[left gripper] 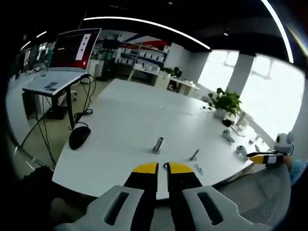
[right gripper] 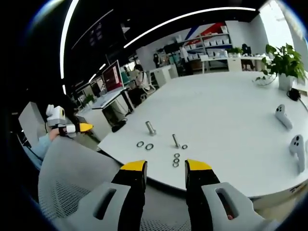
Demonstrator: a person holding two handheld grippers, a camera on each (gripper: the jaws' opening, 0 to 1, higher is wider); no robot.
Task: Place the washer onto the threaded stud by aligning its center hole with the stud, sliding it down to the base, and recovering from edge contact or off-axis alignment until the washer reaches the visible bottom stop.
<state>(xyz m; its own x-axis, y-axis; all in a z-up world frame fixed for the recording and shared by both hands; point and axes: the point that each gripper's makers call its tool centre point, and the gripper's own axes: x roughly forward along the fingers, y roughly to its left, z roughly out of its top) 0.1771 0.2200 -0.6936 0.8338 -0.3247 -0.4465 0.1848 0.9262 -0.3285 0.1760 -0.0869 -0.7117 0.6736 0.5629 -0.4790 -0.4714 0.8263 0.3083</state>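
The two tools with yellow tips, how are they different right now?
The left tool has its tips almost together; the right tool has its tips wide apart. The left tool sits over the table edge, close to the washers; the right tool hangs back over a mesh chair, short of the table. Both are empty, with yellow tips on black fingers.

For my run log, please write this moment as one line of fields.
stage: before pickup | left gripper: nearly shut, holding nothing | right gripper: open, empty | washers: loose on white table | threaded stud: upright, bare
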